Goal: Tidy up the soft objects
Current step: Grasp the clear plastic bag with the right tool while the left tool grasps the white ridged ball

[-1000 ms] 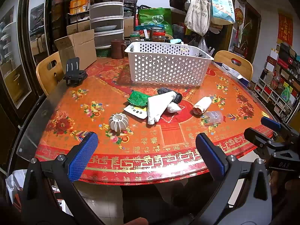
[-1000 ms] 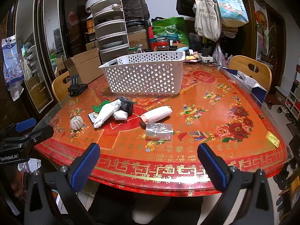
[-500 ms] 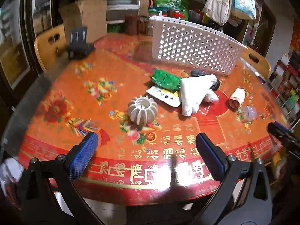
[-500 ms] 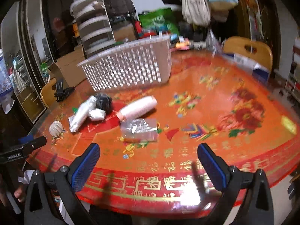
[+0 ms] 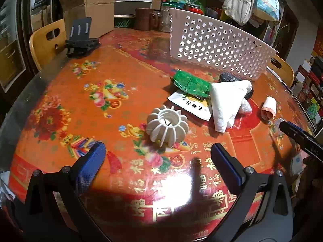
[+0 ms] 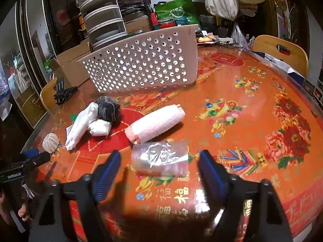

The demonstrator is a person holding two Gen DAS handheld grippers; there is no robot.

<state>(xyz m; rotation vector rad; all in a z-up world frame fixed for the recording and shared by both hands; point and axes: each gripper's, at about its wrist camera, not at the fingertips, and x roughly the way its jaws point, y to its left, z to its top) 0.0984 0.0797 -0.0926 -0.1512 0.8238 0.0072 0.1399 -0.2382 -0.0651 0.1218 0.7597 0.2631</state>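
A white ribbed ball (image 5: 167,126) lies on the red table just ahead of my open, empty left gripper (image 5: 158,162). Beyond it lie a green packet (image 5: 190,83), a white folded cloth (image 5: 228,100), a dark sock ball (image 6: 107,107) and a pink roll (image 6: 155,123). A clear crumpled plastic bag (image 6: 160,158) lies just ahead of my open, empty right gripper (image 6: 160,168), level with its fingertips. A white perforated basket (image 6: 141,64) stands behind the pile; it also shows in the left wrist view (image 5: 218,46).
A black phone stand (image 5: 80,40) sits at the far left of the table. Wooden chairs (image 5: 47,40) (image 6: 280,50) stand at the table's edges. Cardboard boxes, stacked drawers and hanging bags crowd the back. A white printed card (image 5: 189,105) lies under the cloth.
Both grippers have moved forward and down over the table. The ribbed ball is now close before the left one, the plastic bag close before the right one, whose fingers have narrowed somewhat.
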